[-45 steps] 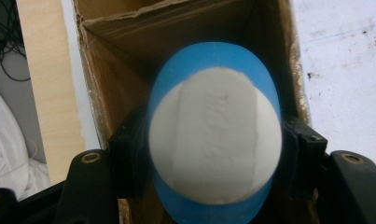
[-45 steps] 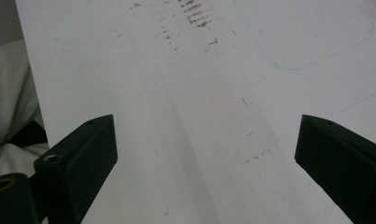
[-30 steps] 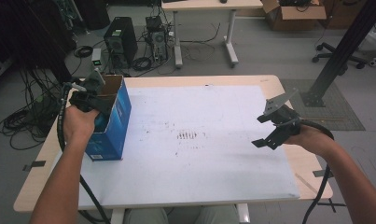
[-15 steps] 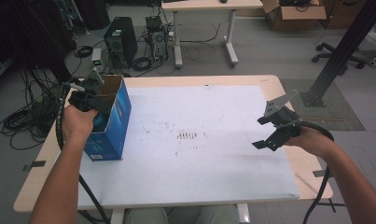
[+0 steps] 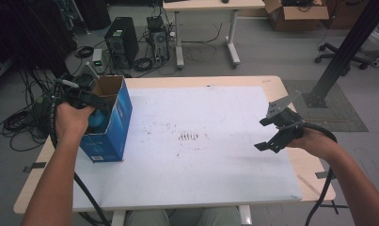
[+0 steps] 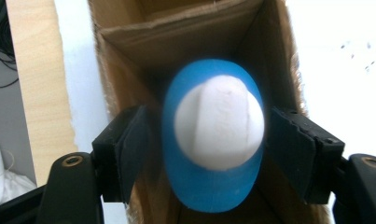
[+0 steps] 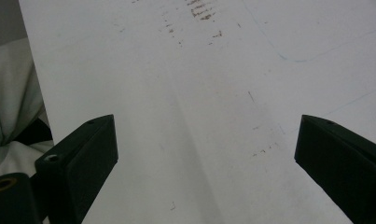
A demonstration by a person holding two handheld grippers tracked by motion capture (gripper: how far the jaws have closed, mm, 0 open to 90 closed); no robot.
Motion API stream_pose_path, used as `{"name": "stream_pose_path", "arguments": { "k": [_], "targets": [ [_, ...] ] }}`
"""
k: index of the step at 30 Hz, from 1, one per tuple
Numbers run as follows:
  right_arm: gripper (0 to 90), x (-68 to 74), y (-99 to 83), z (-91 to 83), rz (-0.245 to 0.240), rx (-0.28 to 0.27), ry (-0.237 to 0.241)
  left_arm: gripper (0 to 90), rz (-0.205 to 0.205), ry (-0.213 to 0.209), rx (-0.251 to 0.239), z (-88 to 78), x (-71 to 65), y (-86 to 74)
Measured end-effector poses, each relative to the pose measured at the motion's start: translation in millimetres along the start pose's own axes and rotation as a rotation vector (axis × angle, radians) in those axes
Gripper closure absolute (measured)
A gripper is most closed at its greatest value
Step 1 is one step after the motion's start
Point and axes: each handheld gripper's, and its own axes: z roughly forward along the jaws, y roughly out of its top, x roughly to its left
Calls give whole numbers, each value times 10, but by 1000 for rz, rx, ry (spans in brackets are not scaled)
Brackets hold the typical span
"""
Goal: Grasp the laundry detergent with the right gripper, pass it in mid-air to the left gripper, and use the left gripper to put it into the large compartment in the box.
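— so, where's the left gripper at this moment?

— over the open top of the blue cardboard box, which stands upright near the left edge of the white board on the table. in the left gripper view the camera looks straight down into the box's brown inside.

— and the thing it deals with?

— a blue and white object, rounded, blue around the rim with a white domed middle. it sits between the two black jaws, inside the mouth of the box. it looks blurred, so what it is exactly i can't tell. from the high view a bit of blue shows inside the box just under the hand.

— is it gripped?

— no. the jaws have just been opening, and there is a visible gap on each side between the pads and the object. so the fingers are let go, with the object between them but not pressed.

— the right gripper?

— well apart, above the right part of the white board, near its right edge. its own view shows both jaws spread wide with only the marked white surface between them. nothing held.

— anything else on the board?

— some small dark smudges about its middle, between the box and the right gripper.
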Motion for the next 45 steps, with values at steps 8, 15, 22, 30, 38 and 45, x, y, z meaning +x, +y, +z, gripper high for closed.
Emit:
{"name": "stream_pose_path", "arguments": {
  "k": [8, 15, 22, 30, 38, 45],
  "targets": [
    [55, 6, -7, -32, 3, 0, -7, 248, 14, -13, -24, -204, 6, 19],
    [54, 20, 26, -33, -6, -3, -5, 210, 33, -35, -50, -389, -59, 67],
    [52, 34, 36, -75, -8, -8, -12, 169, 96, -54, -73, -566, -196, 119],
    [52, 46, 21, -105, -2, -7, -18, 117, 184, -81, -105, -762, -427, 162],
    [52, 55, 20, -147, -5, -13, -25, 97, 268, -96, -121, -927, -658, 184],
    [51, 61, 19, -171, -5, -15, -27, 87, 335, -118, -117, -986, -809, 193]
  ]
}}
